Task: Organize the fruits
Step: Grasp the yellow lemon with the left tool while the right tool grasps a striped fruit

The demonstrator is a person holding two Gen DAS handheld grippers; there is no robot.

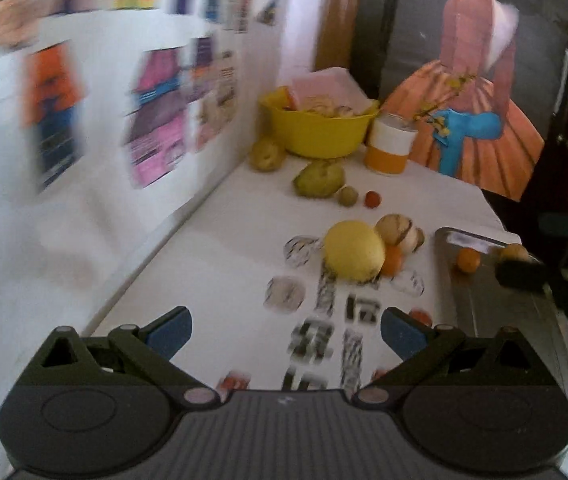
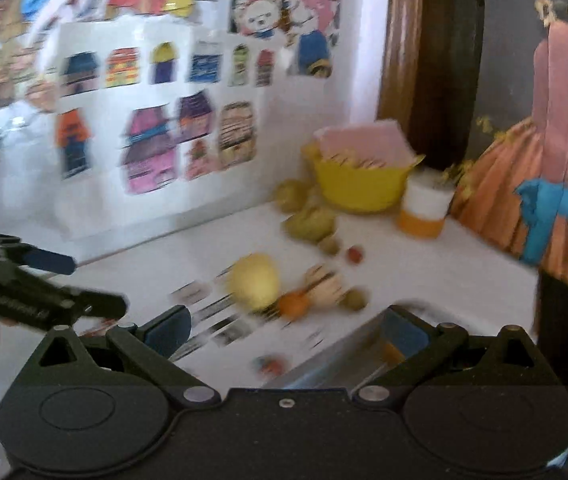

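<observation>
The left gripper (image 1: pixel 285 330) is held wide apart above the white counter (image 1: pixel 220 248), with nothing between its blue pads. A large yellow fruit (image 1: pixel 353 251) is seen ahead, touching a small orange (image 1: pixel 392 260). On the metal tray (image 1: pixel 483 304) at the right, another small orange (image 1: pixel 467 260) is seen. A yellow bowl (image 1: pixel 317 130) is set at the back.

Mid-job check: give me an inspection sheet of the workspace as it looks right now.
Surface: white tabletop with printed labels.
Job's things: large yellow round fruit, small orange fruit beside it, green pear-like fruit; another orange fruit in the metal tray.
Clutter: yellow plastic bowl, orange-and-white cup.
Grippers: left gripper open, empty; right gripper open, empty.
Cables: nothing seen.
Surroundings: picture-covered wall.
</observation>
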